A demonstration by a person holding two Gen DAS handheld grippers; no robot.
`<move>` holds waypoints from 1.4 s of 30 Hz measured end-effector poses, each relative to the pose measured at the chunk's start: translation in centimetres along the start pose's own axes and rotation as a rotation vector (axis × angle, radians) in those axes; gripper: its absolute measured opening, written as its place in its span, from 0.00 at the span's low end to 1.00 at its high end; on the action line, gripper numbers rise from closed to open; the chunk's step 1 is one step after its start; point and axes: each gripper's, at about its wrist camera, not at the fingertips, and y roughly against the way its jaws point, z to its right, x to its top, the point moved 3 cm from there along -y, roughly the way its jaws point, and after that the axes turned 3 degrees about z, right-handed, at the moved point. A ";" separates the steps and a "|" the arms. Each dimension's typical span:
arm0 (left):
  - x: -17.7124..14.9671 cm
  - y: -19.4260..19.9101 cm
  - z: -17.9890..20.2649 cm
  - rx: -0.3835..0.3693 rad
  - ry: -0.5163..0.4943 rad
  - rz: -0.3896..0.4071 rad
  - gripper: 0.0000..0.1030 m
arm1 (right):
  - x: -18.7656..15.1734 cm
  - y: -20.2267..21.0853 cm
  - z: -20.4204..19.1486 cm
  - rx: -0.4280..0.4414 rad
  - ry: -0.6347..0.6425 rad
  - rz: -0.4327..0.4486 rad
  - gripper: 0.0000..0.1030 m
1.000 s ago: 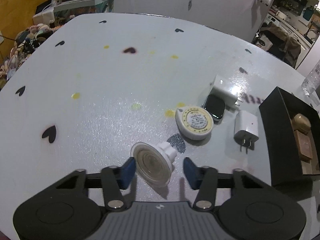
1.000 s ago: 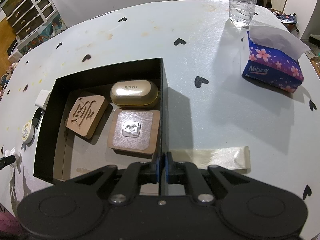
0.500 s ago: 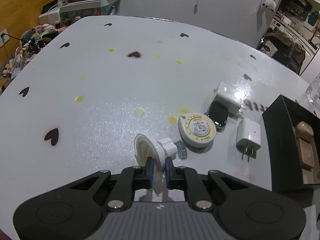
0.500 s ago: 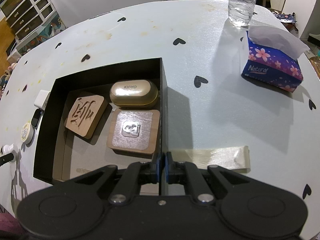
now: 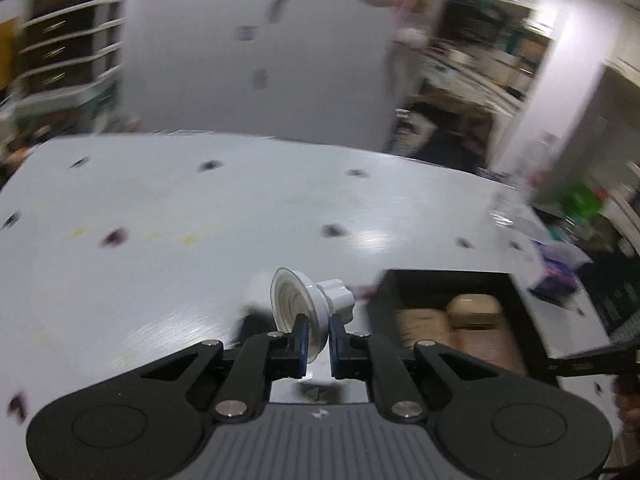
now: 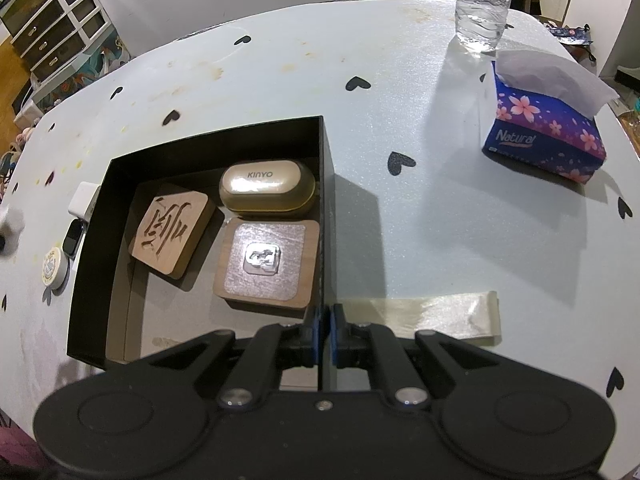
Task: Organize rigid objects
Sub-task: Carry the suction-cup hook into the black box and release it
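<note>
My left gripper point(image 5: 317, 336) is shut on the rim of a white suction cup point(image 5: 304, 304) and holds it above the table, left of the black box point(image 5: 384, 280). The left wrist view is blurred by motion. My right gripper point(image 6: 324, 334) is shut on the right wall of the black box point(image 6: 326, 200). In the box lie a gold KINYO case point(image 6: 266, 184), a carved wooden block point(image 6: 170, 230) and a wooden block with a silver top point(image 6: 266, 260).
Left of the box lie a round tape measure point(image 6: 54, 266), a smartwatch point(image 6: 74, 238) and a white charger point(image 6: 82, 198). A tissue box point(image 6: 544, 136) and a water bottle point(image 6: 482, 4) stand at the right. A tape strip point(image 6: 436, 312) lies near my right gripper.
My left gripper closed on the suction cup, lifted it off the table and swung right toward the black box. The right gripper has stayed shut on the box wall.
</note>
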 end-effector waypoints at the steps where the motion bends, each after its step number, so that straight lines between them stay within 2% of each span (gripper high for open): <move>1: 0.4 -0.4 1.1 -0.027 -0.027 -0.002 0.10 | 0.0 0.0 -0.1 0.000 -0.001 0.000 0.06; 9: 1.5 -4.2 8.7 -0.202 -0.194 -0.055 0.10 | 0.0 0.0 -0.1 -0.003 -0.010 0.003 0.06; 12: 1.1 -6.1 10.6 -0.238 -0.253 -0.099 0.10 | 0.0 0.0 -0.1 -0.005 -0.008 0.002 0.06; 20: -0.5 -10.2 13.4 -0.315 -0.298 -0.213 0.09 | -0.1 0.1 -0.2 -0.007 -0.024 0.005 0.06; 26: -1.8 -12.8 13.2 -0.297 -0.316 -0.273 0.09 | -0.1 0.1 -0.1 -0.012 -0.034 0.006 0.06; 38: -2.4 -14.3 12.8 -0.301 -0.309 -0.287 0.11 | 0.1 0.0 -0.4 -0.024 -0.034 0.003 0.06; 39: -2.4 -14.3 12.8 -0.297 -0.305 -0.286 0.12 | 0.1 0.0 -0.4 -0.023 -0.034 0.003 0.06; 41: -2.3 -14.2 12.6 -0.293 -0.295 -0.290 0.21 | 0.1 -0.1 -0.3 -0.024 -0.035 0.002 0.06; 42: -2.3 -14.1 12.5 -0.291 -0.290 -0.290 0.29 | 0.1 -0.1 -0.3 -0.025 -0.035 0.002 0.06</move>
